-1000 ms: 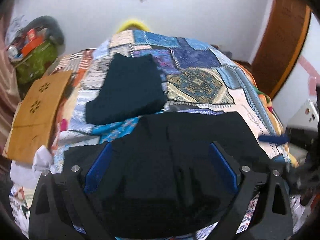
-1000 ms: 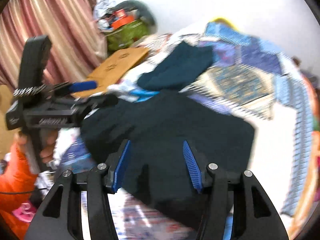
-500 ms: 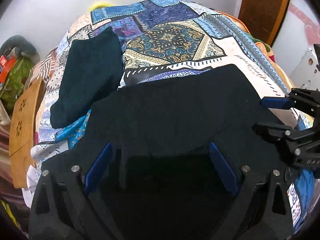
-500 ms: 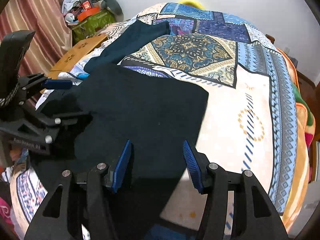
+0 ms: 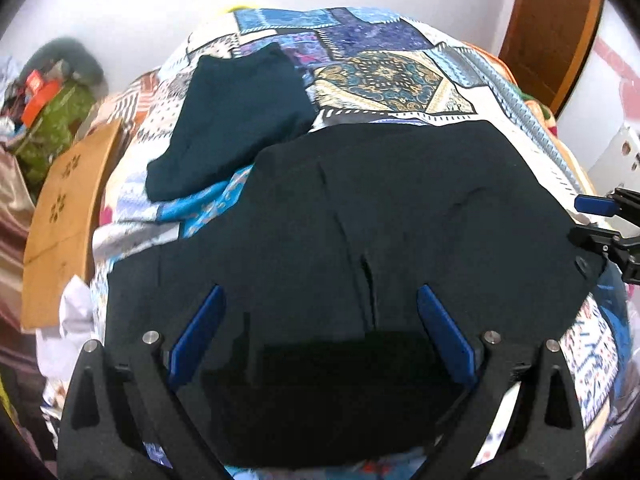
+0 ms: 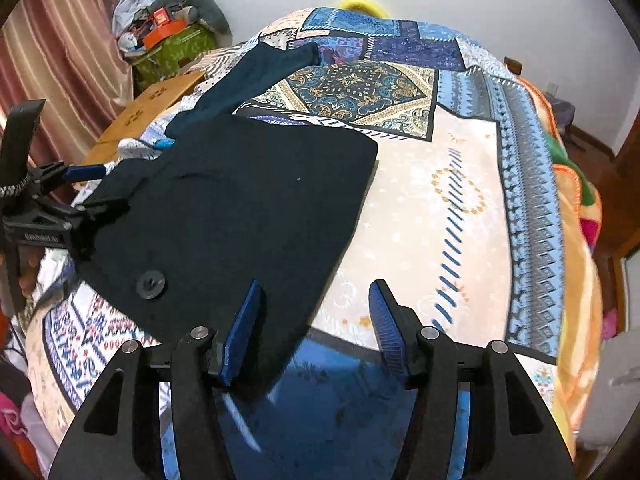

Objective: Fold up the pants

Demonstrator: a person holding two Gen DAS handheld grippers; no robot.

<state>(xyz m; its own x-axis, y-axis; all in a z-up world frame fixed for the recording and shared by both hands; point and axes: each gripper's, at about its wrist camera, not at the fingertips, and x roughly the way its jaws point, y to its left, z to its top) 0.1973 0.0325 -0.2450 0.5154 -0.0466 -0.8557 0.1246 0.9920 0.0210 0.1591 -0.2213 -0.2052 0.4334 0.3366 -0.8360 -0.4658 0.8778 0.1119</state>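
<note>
Now laying out: dark pants spread mid-frame on patterned bedspread. Left gripper wide, right gripper half-open, both empty. Next, probably pinch an edge and fold over.

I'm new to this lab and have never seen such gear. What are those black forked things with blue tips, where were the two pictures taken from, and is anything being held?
There is no robot here. A person holds a two-finger gripper in each hand, and each carries a wide-angle camera looking along its fingers. One picture looks out from the left gripper, the other from the right gripper; each also glimpses the other at its edge. Black pants lie spread on a patchwork bedspread, with a dark teal garment behind them and a wooden board beside the bed. Both grippers stand open over the pants' near edge. The right one's jaws have just opened slightly wider. Neither grips anything.
</note>
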